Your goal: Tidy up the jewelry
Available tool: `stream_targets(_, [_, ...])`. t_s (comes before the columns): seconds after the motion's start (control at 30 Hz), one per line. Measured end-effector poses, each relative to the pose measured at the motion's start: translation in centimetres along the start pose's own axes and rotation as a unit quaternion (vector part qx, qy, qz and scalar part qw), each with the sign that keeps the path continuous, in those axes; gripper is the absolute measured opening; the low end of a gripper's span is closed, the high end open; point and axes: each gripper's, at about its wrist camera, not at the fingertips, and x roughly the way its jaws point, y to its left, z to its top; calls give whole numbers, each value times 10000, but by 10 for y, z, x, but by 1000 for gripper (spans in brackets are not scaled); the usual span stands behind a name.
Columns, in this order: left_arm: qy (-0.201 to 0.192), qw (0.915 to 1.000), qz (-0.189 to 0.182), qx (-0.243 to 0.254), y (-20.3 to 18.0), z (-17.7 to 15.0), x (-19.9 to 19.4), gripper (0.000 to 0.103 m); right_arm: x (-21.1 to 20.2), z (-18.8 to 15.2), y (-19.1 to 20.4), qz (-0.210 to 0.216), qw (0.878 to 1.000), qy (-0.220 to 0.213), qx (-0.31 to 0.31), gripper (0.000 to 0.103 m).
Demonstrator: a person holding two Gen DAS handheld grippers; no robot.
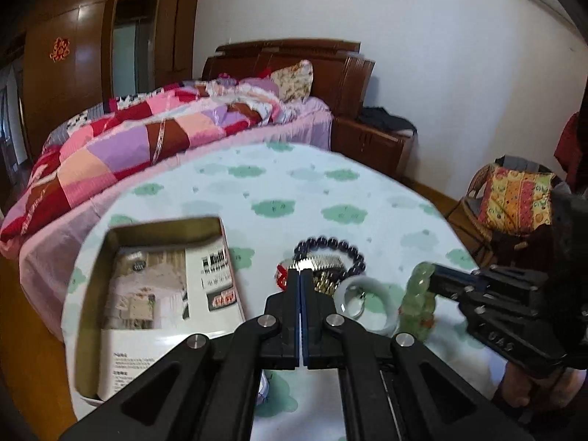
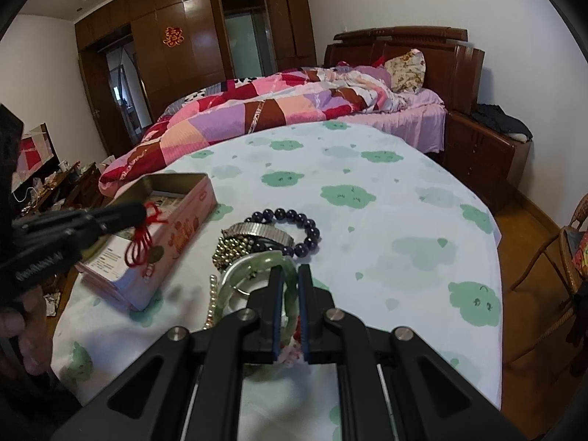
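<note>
My left gripper (image 1: pixel 300 272) is shut on a red knotted cord charm (image 2: pixel 141 237), which hangs from its tip beside the pink tin box (image 2: pixel 176 235). The open tin (image 1: pixel 154 294) holds a printed leaflet. My right gripper (image 2: pixel 290 270) is shut on a green jade bangle (image 2: pixel 264 259); in the left wrist view the bangle (image 1: pixel 419 294) is held upright. On the table lie a dark bead bracelet (image 2: pixel 301 228), a metal watch band (image 2: pixel 257 231), gold beads (image 2: pixel 229 250), a white bangle (image 1: pixel 367 305) and a pearl strand (image 2: pixel 212 301).
The round table (image 2: pixel 386 239) has a white cloth with green clouds. A bed with a patchwork quilt (image 2: pixel 275 110) lies behind it. A wooden nightstand (image 2: pixel 485 154) is at the right, a wicker chair (image 1: pixel 511 202) nearby.
</note>
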Motion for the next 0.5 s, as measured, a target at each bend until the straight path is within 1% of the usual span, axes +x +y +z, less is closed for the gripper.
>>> stream_targets(0.1, [-150, 9999, -42, 6, 0, 6, -12, 0, -4, 4, 4, 66, 10000, -43, -49, 10])
stream_targets(0.23, [-246, 9997, -54, -42, 6, 12, -22, 0, -9, 10, 9, 146, 9998, -114, -108, 10])
stream_targets(0.5, [-254, 9993, 136, -234, 27, 14, -28, 0, -14, 27, 17, 298, 9992, -203, -197, 9])
